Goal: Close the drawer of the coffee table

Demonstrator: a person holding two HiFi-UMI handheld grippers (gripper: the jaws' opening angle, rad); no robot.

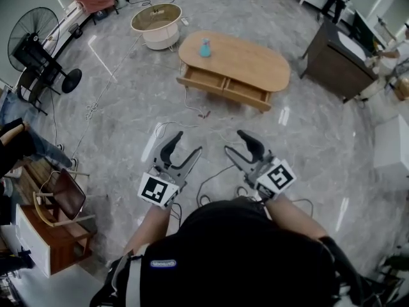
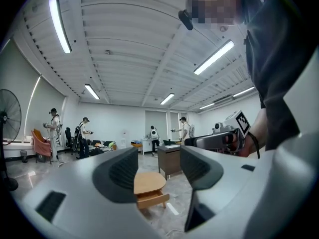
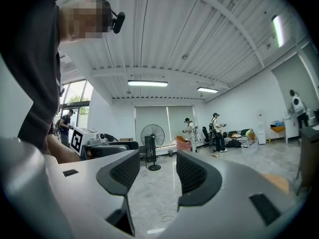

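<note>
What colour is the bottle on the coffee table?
Teal; the bottle shows best in head view.

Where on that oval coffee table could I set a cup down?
Nearly the whole coffee table top is bare, from the middle to its right end. Only the left end is taken, by a blue bottle. The open drawers jut out along the near edge.
</note>
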